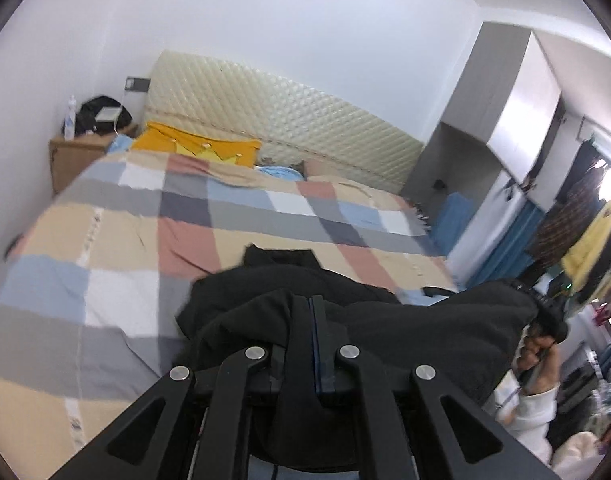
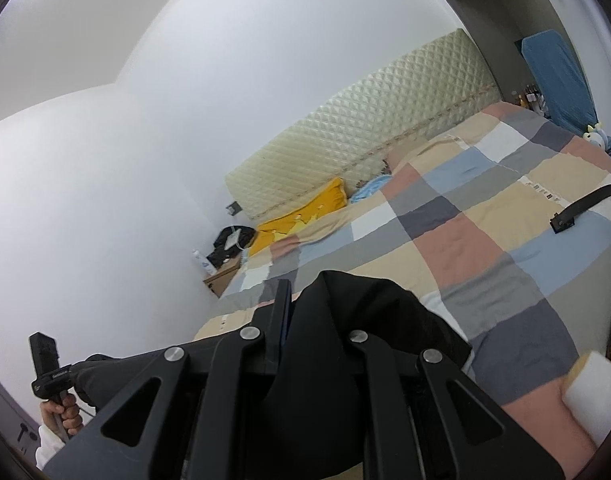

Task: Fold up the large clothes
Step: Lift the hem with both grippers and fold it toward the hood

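Observation:
A large black garment (image 1: 289, 300) hangs over the near edge of the checked bedspread (image 1: 185, 216), stretched between both grippers. My left gripper (image 1: 311, 304) is shut on a bunch of its fabric. In the left wrist view the cloth runs right to the other hand-held gripper (image 1: 545, 320). My right gripper (image 2: 301, 292) is shut on the black garment (image 2: 365, 320), which drapes over the right finger and hides it. The left gripper (image 2: 51, 368) shows at the lower left of the right wrist view, with black cloth at it.
A yellow pillow (image 1: 197, 144) and a quilted headboard (image 1: 285, 120) lie at the far end of the bed. A bedside table (image 1: 73, 156) stands at the far left. A wardrobe (image 1: 501, 112) and hanging clothes (image 1: 585, 240) are at the right. A black strap (image 2: 581, 208) lies on the bedspread (image 2: 465, 220).

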`<action>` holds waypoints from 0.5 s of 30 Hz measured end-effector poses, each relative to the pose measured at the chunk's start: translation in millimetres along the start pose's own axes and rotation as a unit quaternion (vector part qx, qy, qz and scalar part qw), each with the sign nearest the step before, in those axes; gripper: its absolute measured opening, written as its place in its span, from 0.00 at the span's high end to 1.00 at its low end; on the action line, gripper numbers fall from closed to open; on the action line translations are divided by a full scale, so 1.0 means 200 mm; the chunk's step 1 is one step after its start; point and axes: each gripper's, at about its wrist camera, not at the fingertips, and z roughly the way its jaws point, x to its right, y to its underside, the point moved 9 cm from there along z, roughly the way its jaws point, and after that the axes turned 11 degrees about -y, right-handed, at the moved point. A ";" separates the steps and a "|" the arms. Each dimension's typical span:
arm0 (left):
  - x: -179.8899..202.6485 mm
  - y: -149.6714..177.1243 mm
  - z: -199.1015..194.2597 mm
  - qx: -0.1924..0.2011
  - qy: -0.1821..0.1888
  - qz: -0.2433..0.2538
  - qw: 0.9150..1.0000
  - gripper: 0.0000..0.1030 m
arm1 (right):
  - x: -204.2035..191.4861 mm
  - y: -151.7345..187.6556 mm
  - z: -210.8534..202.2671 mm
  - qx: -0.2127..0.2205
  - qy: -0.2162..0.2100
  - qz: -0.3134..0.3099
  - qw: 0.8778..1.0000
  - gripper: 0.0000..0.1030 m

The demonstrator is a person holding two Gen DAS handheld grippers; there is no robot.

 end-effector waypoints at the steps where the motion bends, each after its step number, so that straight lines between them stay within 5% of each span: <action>1: 0.00 -0.02 0.03 0.001 -0.009 0.006 1.000 0.92 | 0.02 -0.02 0.04 -0.001 0.009 0.002 1.000 0.87; 4: -0.01 -0.14 0.17 0.014 -0.052 -0.003 0.999 0.91 | 0.05 -0.07 0.13 0.005 0.033 -0.005 0.999 0.88; 9: -0.10 -0.27 0.44 -0.008 -0.069 -0.058 0.996 0.91 | 0.14 -0.13 0.32 -0.015 0.059 -0.014 0.998 0.87; 15: -0.18 -0.34 0.74 -0.006 -0.144 -0.036 0.989 0.91 | 0.22 -0.16 0.62 -0.062 0.117 -0.087 0.987 0.88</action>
